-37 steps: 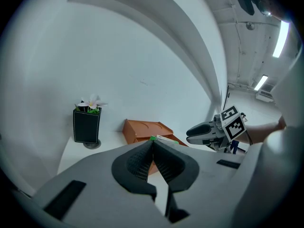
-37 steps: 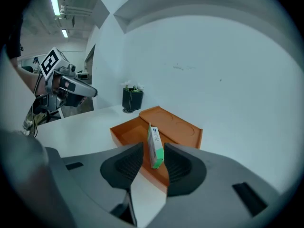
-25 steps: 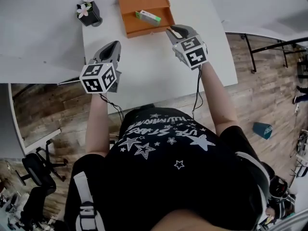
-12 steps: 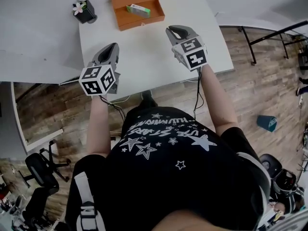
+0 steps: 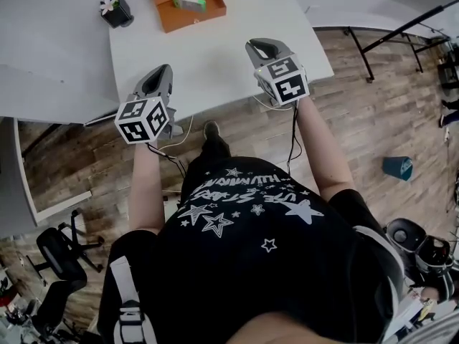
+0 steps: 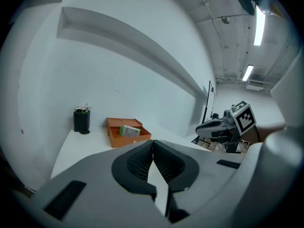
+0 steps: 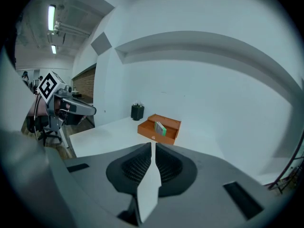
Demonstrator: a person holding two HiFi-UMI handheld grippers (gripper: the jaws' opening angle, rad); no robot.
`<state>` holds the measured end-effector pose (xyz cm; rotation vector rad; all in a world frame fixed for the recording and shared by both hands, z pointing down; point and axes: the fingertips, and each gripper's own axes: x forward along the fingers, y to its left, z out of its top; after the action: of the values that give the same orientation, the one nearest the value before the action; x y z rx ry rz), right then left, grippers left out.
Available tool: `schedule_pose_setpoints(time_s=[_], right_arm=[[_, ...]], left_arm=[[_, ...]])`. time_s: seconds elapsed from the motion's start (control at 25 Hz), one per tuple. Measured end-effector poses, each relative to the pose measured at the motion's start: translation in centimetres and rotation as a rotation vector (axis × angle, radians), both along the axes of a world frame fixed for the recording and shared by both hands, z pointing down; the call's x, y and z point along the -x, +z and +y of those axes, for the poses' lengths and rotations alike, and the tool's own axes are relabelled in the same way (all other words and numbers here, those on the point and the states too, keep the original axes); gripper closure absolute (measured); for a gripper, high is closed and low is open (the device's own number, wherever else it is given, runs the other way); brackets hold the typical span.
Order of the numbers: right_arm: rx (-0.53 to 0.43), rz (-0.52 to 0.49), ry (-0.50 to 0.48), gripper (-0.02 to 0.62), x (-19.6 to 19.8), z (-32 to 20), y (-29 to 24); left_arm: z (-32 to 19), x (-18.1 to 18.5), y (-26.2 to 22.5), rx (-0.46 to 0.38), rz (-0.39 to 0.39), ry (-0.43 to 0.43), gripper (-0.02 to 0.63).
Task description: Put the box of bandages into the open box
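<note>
One bandage box (image 5: 190,3) lies lengthwise inside the open orange box (image 5: 163,8).

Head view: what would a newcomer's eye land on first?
The orange open box at the white table's far end, with the green-and-white bandage box already inside and a black flower pot to its left. Nearer, the left hand-held gripper and right hand-held gripper, with marker cubes, hang over the table's near edge, shut and empty; the right's jaws have just been closing.
</note>
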<state>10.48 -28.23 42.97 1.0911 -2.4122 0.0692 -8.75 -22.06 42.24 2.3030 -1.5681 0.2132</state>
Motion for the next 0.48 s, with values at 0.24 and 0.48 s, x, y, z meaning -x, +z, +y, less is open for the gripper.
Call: schedule_pose_setpoints(time_s=[0.24,0.48], right_arm=[[0.007,-0.014,0.024,0.537,-1.9,5.2,0.1],[0.010,-0.034,0.044,0.537,-3.5,10.5,-0.2]], left_arm=[[5.0,-1.8,0.2,0.008,-0.003,0.023,0.586],[10.0,-3.0,0.0,0.008,-0.003,0.029,0.586]])
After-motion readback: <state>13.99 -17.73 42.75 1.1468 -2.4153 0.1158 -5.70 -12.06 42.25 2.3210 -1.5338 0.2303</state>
